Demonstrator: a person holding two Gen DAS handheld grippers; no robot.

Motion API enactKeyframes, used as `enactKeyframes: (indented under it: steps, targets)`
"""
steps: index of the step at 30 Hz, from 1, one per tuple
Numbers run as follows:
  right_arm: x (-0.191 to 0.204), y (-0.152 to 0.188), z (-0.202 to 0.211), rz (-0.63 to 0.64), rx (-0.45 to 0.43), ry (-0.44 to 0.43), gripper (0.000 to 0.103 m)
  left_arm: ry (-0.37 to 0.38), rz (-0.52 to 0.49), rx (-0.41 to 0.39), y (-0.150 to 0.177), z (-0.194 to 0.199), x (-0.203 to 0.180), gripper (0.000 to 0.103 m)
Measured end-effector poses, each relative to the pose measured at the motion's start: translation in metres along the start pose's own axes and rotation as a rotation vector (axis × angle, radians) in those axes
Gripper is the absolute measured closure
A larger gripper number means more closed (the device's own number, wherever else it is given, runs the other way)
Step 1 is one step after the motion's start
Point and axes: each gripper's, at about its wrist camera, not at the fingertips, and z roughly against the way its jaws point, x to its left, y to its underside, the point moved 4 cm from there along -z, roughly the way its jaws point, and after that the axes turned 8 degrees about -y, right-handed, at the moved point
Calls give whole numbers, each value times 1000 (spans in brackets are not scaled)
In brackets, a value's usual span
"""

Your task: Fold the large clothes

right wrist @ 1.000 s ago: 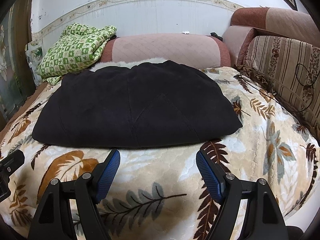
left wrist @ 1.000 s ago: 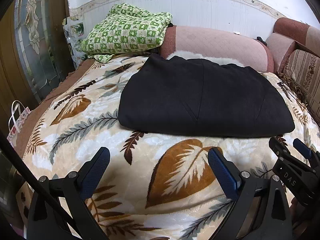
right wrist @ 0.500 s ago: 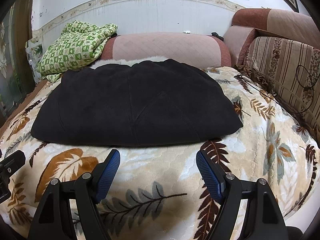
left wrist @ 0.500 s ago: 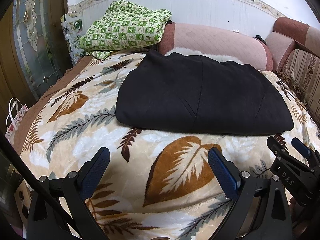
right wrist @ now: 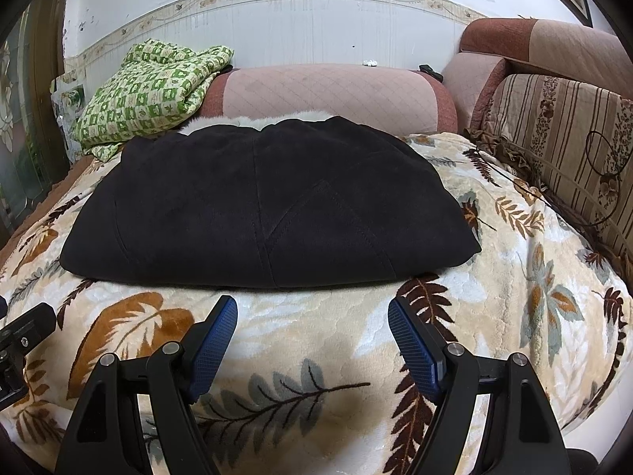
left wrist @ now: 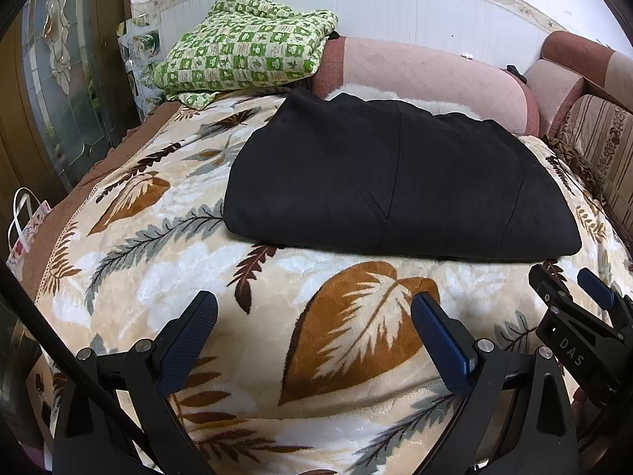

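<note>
since a second ago little has shifted: both claws stay low at the near edge of the bed with the black garment a touch further off in the left wrist view, and the garment itself lies as it did.

left wrist view: the left claw point(left wrist: 314, 310) hovers over the leaf-print blanket point(left wrist: 130, 261), its blue-padded fingers point(left wrist: 190, 336) spread wide apart with nothing between them. the folded black garment point(left wrist: 395, 182) lies flat on the blanket in the far middle, well apart from the fingers, its near edge running left to right above a large brown leaf in the print. a green checked quilt point(left wrist: 245, 51) sits bunched at the far left, resting against a pink bolster point(left wrist: 427, 75) along the wall. a striped cushion point(left wrist: 597, 146) stands at the far right. the right claw point(left wrist: 573, 297) shows at the right edge, near the garment's near right corner; from here you cannot tell how its fingers stand. a white-handled bag point(left wrist: 27, 221) hangs at the far left beside the bed.

right wrist view: the right claw point(right wrist: 312, 316) is held just short of the black garment point(right wrist: 269, 206), fingers point(right wrist: 413, 340) wide apart and empty, the garment's near edge close beyond the tips. the green checked quilt point(right wrist: 150, 95) is at the far left, the pink bolster point(right wrist: 328, 95) behind the garment, the striped cushion point(right wrist: 561, 134) at the right. part of the left claw's black body point(right wrist: 23, 328) shows at the left edge.
</note>
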Motion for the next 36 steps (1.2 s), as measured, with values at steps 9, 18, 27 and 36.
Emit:
enactKeyframes:
  steps: [9, 18, 27, 36]
  targets:
    - [2, 1, -2, 18, 7, 7, 19, 4, 2, 12, 1, -2, 1, 5]
    - [3, 2, -3, 29, 11, 10, 19, 4, 2, 13, 1, -3, 0, 5]
    - [4, 1, -3, 34, 9, 12, 19, 4, 2, 13, 2, -4, 0, 5]
    - [2, -4, 5, 33, -42, 24, 19, 5, -5, 14, 5, -7, 0, 5]
